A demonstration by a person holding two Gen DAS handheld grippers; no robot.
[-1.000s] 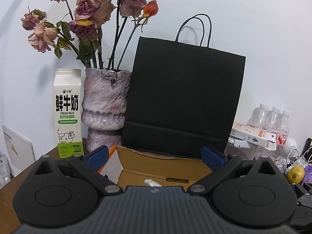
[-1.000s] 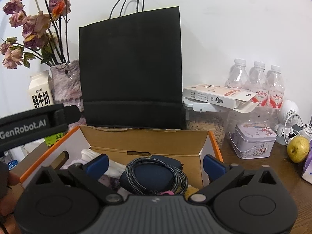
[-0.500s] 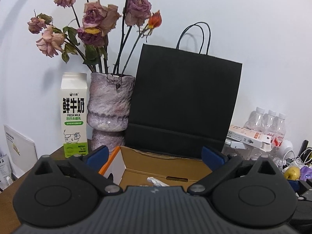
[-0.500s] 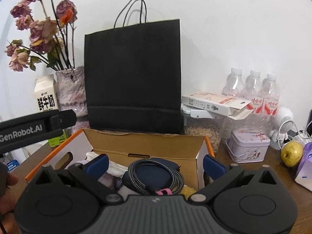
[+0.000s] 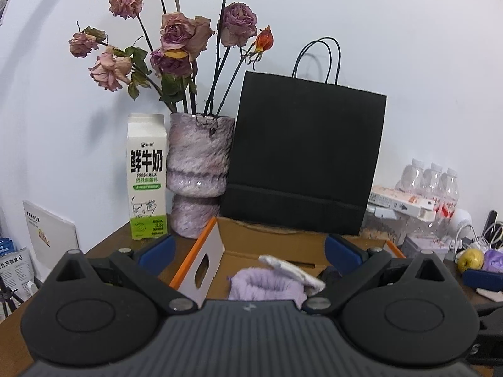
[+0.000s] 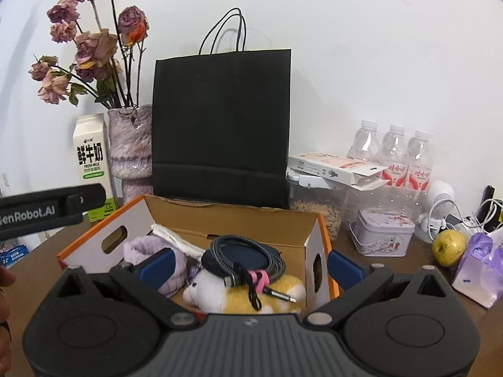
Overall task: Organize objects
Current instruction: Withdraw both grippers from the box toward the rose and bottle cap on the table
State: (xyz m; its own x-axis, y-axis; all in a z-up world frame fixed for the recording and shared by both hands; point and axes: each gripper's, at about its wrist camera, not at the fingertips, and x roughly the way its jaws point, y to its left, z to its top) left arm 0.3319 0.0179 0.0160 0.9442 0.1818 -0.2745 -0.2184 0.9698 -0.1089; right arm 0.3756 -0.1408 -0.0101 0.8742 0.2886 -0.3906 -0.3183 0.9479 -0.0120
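Left wrist view: left gripper [image 5: 248,253] hangs above the near edge of the cardboard box [image 5: 206,259], jaws wide apart with nothing between the blue pads. The box sits open on the brown table [image 5: 107,245], orange-edged, with a handle cut-out in its white left wall. Inside it, a lilac knitted item [image 5: 267,287] lies with a white folded piece [image 5: 292,270] on top. Behind the box a black paper bag [image 5: 305,157] stands upright against the wall. Left of the bag: a mottled purple vase [image 5: 199,176] of dried roses, and just beside it a milk carton [image 5: 146,176].

Right wrist view: right gripper [image 6: 250,265] is over the same box [image 6: 314,251] from its near side, jaws wide apart and holding nothing; the left pad overlaps the lilac item [image 6: 144,248] in the picture, contact cannot be told. In the box: a plush toy [image 6: 239,292], white head and yellow body, lying on its side, and on it a coiled braided cable [image 6: 248,257] bound with a pink tie, resting on a dark blue object. The other gripper's body [image 6: 47,213] projects in from the left. Right of the box: a flowered tin [image 6: 382,235], three water bottles [image 6: 393,150] at the wall, a yellow-green fruit [image 6: 449,246], and a purple plastic bag [image 6: 479,265].
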